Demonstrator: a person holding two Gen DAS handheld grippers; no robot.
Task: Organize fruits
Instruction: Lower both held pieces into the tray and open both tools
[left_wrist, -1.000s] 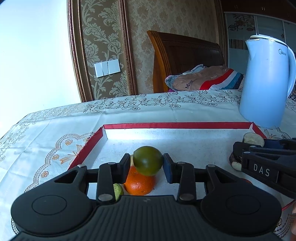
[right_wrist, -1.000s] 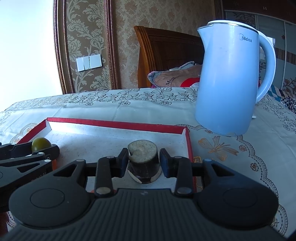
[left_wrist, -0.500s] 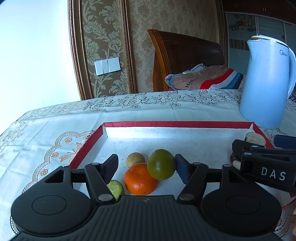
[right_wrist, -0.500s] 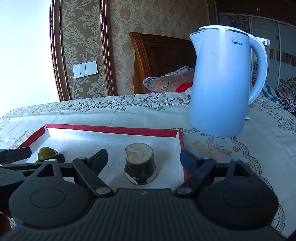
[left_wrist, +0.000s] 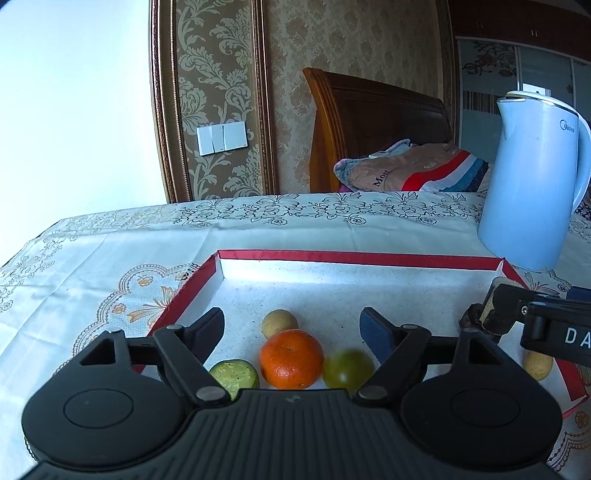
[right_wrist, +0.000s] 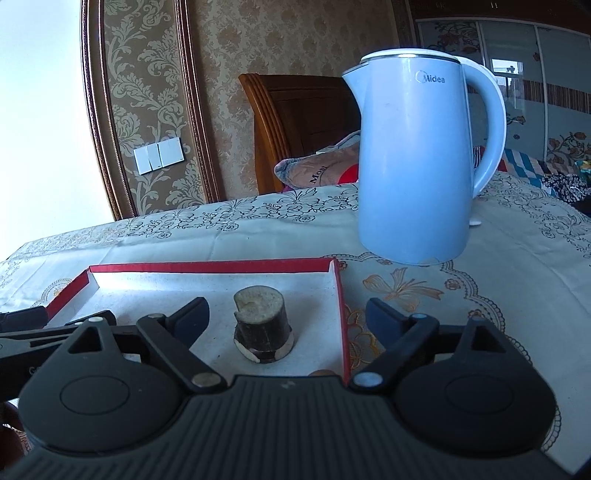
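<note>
A red-rimmed tray (left_wrist: 354, 256) holds an orange (left_wrist: 290, 358), a blurred green round fruit (left_wrist: 347, 369) to its right, a cut green piece (left_wrist: 233, 374) to its left and a small tan fruit (left_wrist: 279, 321) behind. My left gripper (left_wrist: 293, 328) hangs over them, its jaws opening and touching none. A second tan fruit (left_wrist: 537, 363) lies at the tray's right end. In the right wrist view a dark cut stump (right_wrist: 264, 328) stands upright in the tray (right_wrist: 214, 266). My right gripper (right_wrist: 286, 317) straddles it, jaws opening, pads clear of it.
A pale blue electric kettle (right_wrist: 417, 158) stands on the patterned tablecloth just beyond the tray's far right corner, also in the left wrist view (left_wrist: 532, 192). A wooden headboard and folded blanket (left_wrist: 406, 170) lie behind the table. The left gripper's body (right_wrist: 37, 325) shows at the left edge.
Both grippers have opened wide. The green fruit left the left jaws and now lies on the tray right of the orange. The right jaws let go of the stump, which stays standing.
</note>
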